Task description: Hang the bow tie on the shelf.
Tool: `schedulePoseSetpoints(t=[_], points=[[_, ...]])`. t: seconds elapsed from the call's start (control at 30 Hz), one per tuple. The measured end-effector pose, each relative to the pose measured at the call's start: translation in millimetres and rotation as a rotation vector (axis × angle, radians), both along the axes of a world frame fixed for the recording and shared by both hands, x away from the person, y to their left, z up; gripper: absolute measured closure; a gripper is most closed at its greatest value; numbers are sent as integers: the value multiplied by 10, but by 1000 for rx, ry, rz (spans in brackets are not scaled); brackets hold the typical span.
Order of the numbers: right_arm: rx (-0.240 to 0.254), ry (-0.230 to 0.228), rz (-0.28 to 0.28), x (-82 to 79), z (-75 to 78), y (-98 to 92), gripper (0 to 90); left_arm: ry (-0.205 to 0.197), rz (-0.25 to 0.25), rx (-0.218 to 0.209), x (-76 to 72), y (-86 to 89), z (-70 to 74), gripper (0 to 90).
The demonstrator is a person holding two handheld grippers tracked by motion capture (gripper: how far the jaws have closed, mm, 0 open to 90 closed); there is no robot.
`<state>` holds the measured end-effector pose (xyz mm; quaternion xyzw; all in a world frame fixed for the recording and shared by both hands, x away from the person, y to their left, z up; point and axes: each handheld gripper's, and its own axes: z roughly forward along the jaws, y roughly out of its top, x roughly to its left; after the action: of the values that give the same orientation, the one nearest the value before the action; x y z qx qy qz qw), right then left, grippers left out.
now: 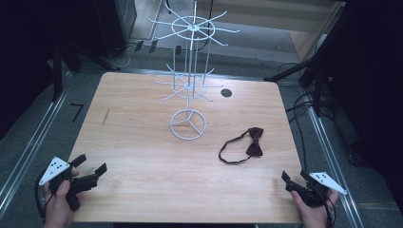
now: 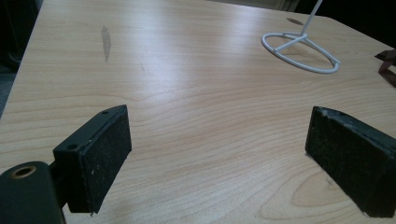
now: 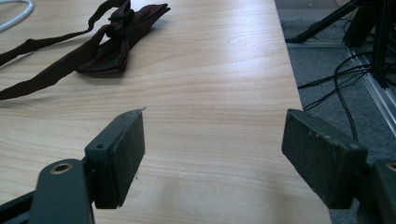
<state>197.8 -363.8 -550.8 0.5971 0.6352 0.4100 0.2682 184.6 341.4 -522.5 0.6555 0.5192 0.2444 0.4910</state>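
A dark maroon bow tie (image 1: 254,141) with its thin neck strap (image 1: 233,151) lies flat on the wooden table (image 1: 142,142), right of centre. A white wire display stand (image 1: 190,71) with spoke-like hooks rises behind it on a ring base (image 1: 188,124). My left gripper (image 1: 90,165) hovers open at the table's near left corner, nothing between its pads (image 2: 109,149). My right gripper (image 1: 293,178) is open at the near right corner, the bow tie (image 3: 121,37) ahead and to its left. The stand's ring base (image 2: 301,46) lies far ahead of the left gripper.
A small dark round hole (image 1: 226,93) marks the table's far right. A dark scuff (image 1: 105,117) marks the left side. Black cables (image 3: 345,79) and stand legs lie on the grey floor beyond the right edge. Metal rails (image 1: 28,142) run along both sides of the table.
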Motion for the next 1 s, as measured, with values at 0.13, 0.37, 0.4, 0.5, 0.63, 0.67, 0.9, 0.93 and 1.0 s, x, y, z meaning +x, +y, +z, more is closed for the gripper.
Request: schedulePoseSetpoints(t=[0.13,0.37,0.4,0.5,0.63,0.67,0.9,0.93,1.0], points=[[-20,16,21,42,19,41,169,-7,3,-5,-11,7,-1,77],[3,39,65,137,137,196,110,-7,5,2,-17,5,0,76],[11,47,67,147,157,227,104,-6,4,1,-16,5,-1,76],[13,50,73,175,190,280,104,-5,2,0,-14,7,-1,76],[15,59,87,256,256,392,97,-4,0,-1,-12,7,-1,77],[28,62,99,296,308,451,93,-4,-1,-1,-12,8,-1,76],[0,77,112,429,469,693,92,-5,2,1,-14,5,-1,76],[-4,82,109,459,481,725,92,-6,2,0,-13,6,-1,76],[-11,91,105,529,495,779,95,-4,1,-2,-13,7,-1,77]])
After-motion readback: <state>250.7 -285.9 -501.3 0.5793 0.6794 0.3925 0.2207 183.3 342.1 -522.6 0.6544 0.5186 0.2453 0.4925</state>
